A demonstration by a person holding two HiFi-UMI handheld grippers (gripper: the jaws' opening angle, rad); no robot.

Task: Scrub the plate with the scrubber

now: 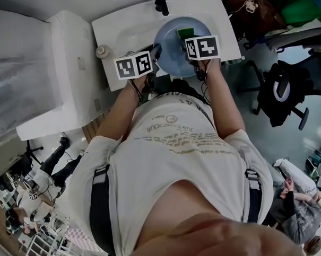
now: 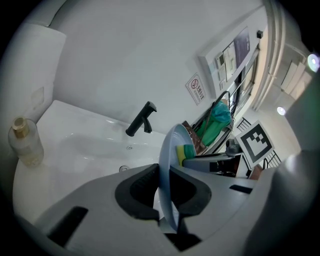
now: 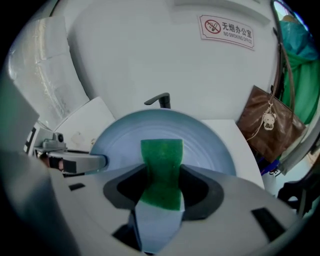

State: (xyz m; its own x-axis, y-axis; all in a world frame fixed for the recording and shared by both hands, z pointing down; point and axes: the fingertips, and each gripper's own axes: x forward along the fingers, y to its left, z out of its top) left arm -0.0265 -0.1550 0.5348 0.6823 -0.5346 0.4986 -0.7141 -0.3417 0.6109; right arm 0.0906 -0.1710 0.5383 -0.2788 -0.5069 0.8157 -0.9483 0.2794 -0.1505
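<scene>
The plate (image 3: 200, 135) stands on edge over the white sink (image 2: 85, 145), tilted, its pale blue face turned toward your right side. Your left gripper (image 2: 165, 192) has it by the near rim, the jaws closed down tight on that thin edge. Against the plate's face lies the scrubber (image 3: 161, 170), green side out, pinched between the narrowly parted jaws of your right gripper (image 3: 161, 187), which clamp its lower half while the upper half stands free against the plate's middle. Just past the plate's far rim stands the black faucet (image 1: 161, 3), close to the plate's top edge; it is the nearest thing in the way. A small capped bottle (image 2: 25, 142) sits on the counter to your left, well apart from the plate. On the plate's right, past the counter's edge, a brown bag (image 3: 270, 122) hangs near green cloth (image 3: 300, 60), and a no-smoking sign (image 3: 227, 30) is on the wall behind. The basin lies bare to the left of the plate and under it, while your two grippers sit close together at the plate's near side.
</scene>
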